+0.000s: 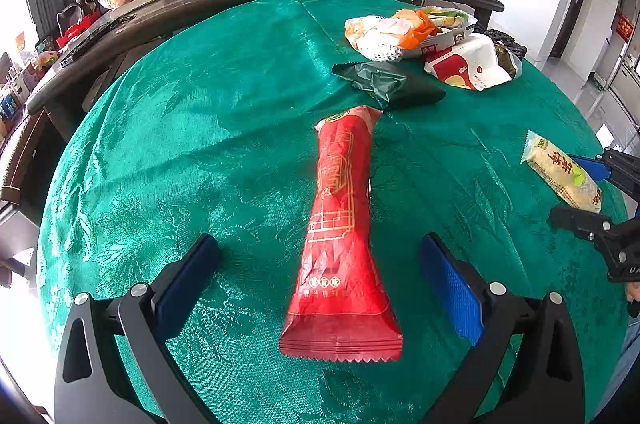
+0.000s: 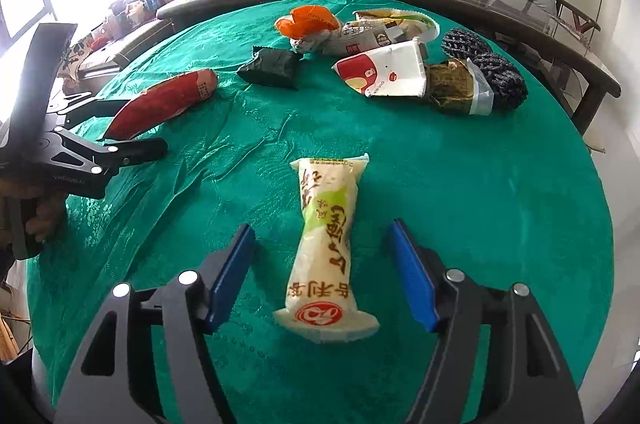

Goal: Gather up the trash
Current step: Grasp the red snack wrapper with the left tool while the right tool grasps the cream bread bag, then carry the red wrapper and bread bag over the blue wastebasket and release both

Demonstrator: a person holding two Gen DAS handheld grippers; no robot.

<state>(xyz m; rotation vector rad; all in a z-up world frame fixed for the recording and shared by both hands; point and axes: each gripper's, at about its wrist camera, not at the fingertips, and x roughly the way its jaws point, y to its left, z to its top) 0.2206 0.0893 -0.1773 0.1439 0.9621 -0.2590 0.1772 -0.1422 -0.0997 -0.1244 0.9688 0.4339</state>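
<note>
Trash wrappers on green damask cloth [image 1: 200, 144]: crinkled red foil packet [image 1: 340, 244] lies between wide-open left gripper [image 1: 320, 284]; cream packet [image 2: 326, 256] lies untouched between spread right gripper [image 2: 320, 276]. Wrapper pile [image 2: 392, 64] beyond.

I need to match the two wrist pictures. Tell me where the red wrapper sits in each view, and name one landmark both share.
Left wrist view: the red wrapper lies at centre, lengthwise between the open fingers of the left gripper, untouched.
Right wrist view: the red wrapper lies at left of centre, tilted, just beyond the left gripper.
Shared landmark: the dark green packet, just past the wrapper's far end.
</note>
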